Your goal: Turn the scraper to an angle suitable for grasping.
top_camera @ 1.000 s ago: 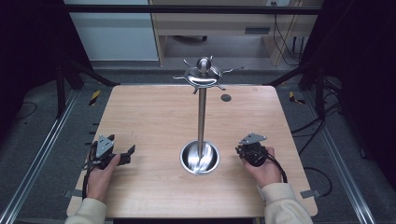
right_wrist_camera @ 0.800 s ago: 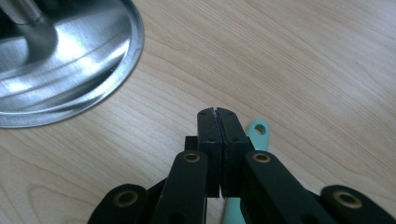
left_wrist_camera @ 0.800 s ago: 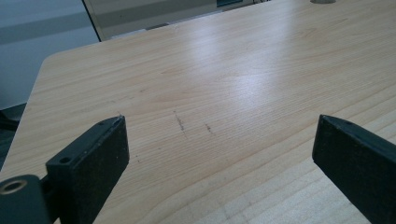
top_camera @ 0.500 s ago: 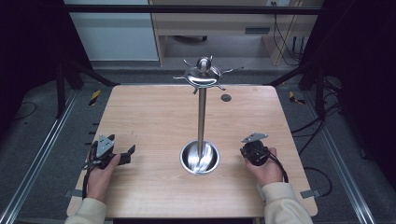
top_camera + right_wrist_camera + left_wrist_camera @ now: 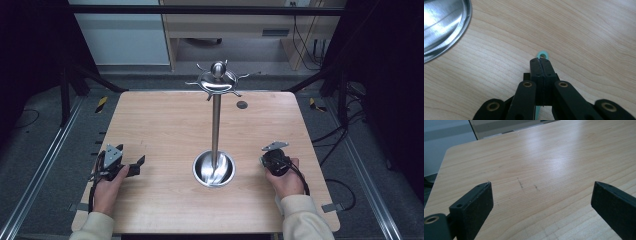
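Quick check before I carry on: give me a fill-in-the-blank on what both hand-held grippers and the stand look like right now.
1. The right hand-held gripper has its jaws ____ on a thin teal piece.
2. The left hand-held gripper has its jaws ____, with bare table between them.
3. The metal stand rises from a round ____ base.

Missing words: shut; open; silver

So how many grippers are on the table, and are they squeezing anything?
2. The left gripper is near the table's left edge, jaws wide apart and empty. The right gripper, right of the metal stand's round base, is shut on a thin turquoise loop-ended thing.
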Available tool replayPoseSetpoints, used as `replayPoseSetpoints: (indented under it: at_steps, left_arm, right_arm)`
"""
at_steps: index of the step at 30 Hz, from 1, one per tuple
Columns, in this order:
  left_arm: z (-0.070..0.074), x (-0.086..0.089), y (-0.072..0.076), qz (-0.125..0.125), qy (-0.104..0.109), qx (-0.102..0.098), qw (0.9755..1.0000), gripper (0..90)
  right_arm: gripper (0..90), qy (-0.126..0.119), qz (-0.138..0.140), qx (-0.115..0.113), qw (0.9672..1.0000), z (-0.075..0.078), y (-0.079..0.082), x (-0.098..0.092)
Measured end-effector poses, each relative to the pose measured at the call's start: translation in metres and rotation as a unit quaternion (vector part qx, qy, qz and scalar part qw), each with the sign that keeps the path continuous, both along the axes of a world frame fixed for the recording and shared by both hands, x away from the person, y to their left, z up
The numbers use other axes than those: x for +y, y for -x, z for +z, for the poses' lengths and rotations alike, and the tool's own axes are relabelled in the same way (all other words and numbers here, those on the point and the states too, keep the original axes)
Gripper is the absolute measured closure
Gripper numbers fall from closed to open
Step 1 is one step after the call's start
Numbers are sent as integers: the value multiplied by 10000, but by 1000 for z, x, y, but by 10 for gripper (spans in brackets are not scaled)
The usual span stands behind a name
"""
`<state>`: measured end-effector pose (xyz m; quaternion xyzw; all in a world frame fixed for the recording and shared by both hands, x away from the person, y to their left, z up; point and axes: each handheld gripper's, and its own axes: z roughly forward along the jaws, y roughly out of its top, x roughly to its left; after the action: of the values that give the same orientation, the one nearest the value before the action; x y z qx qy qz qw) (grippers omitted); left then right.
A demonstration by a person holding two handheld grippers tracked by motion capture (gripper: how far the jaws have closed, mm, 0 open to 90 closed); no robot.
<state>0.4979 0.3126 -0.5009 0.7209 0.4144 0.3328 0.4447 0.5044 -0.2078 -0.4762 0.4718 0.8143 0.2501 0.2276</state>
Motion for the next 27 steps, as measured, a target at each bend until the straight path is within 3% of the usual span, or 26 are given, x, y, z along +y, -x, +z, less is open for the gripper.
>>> replayPoseSetpoints:
  at_steps: [15,27]
  left_arm:
    - [0,0,0,-19,-7,15,10000,39]
    - [0,0,0,-24,22,30,10000,38]
  right_arm:
    - [900,120,236,237,9994,-5,0,8]
    - [900,206,-115,227,9995,-5,-2,-1]
